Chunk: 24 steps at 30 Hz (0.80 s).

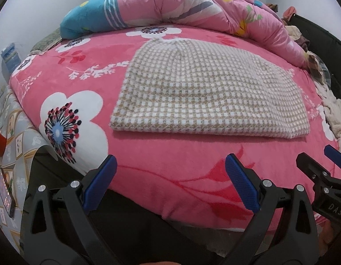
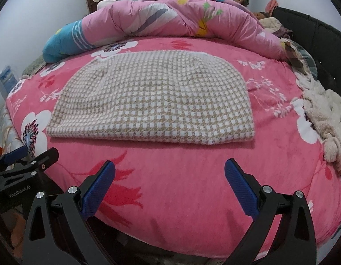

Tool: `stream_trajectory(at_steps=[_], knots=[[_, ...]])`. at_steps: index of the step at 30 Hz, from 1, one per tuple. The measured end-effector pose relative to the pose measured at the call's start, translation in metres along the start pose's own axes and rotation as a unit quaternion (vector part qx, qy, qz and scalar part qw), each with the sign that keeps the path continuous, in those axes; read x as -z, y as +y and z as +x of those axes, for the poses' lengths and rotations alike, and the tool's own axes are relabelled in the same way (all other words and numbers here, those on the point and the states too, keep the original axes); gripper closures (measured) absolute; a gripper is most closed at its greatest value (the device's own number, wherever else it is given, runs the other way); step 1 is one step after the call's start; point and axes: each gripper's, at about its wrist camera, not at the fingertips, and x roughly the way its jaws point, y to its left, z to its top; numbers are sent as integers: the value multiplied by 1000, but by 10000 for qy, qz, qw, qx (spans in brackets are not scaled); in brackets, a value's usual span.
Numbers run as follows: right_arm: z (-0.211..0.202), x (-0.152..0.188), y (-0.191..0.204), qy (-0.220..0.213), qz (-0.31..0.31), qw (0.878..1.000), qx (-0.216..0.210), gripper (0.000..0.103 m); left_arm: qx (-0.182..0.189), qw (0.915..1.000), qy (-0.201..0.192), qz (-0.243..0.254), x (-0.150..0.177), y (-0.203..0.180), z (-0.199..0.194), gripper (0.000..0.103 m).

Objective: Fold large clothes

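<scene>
Now both claws, left claw (image 1: 170, 172) and right claw (image 2: 170, 176), spread, level, short of folded garment (image 2: 152, 99).

- A pink bedsheet (image 1: 174, 187) with big white flowers covers the bed
- A pink quilt (image 2: 170, 19) lies bunched along the far side; its left end is blue (image 1: 86, 19) with white stripes
- A cream fleece (image 2: 325, 119) lies at the right edge
- More crumpled clothes (image 2: 278, 28) lie by the black headboard (image 2: 320, 42)
- A grey patterned cloth (image 1: 13, 145) hangs at the left

phone (image 1: 7, 195): screen blurred | cream fleece (image 2: 325, 119): cut by edge
</scene>
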Motion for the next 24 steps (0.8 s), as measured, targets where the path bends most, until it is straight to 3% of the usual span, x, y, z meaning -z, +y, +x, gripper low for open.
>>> stream_trajectory(at_steps=[24], knots=[[1, 1, 7, 92, 17, 9999, -105, 7, -54, 10000, -48, -36, -2, 1, -2, 8]])
